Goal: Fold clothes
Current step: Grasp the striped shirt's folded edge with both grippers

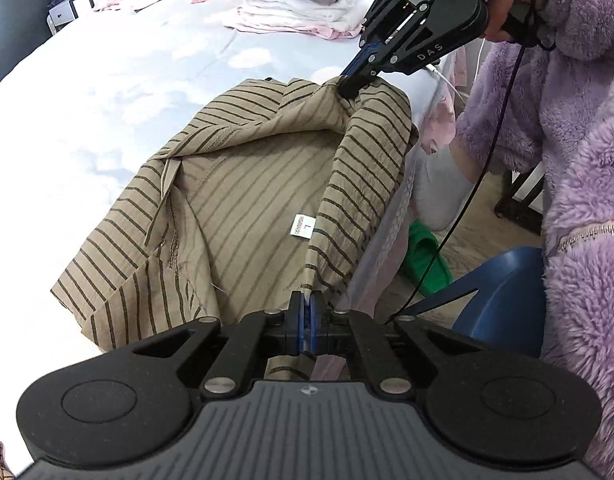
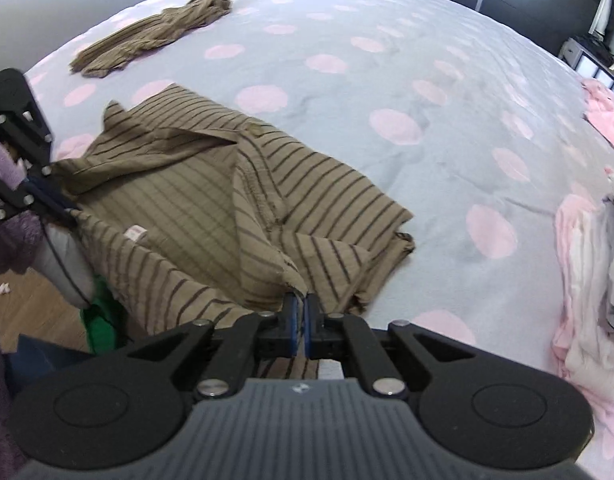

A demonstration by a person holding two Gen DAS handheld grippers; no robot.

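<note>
Both grippers, left gripper (image 1: 307, 300) and right gripper (image 2: 301, 302), seemingly pinch striped shirt (image 1: 243, 200) edges.

Tan shirt with dark stripes on a bed.
The striped shirt (image 1: 243, 200) lies rumpled near the bed's edge, inside-out, size label showing, hem corners lifted.

Daylight is flooding both views. Left view is blowing out the bedspread (image 1: 67, 128) left of the claw; the right view is reading dimmer and flatter. Fisheye is bending the edges hard, corners are going dark. Shadows under the shirt (image 2: 211, 216) are staying soft, with no real blur.
</note>
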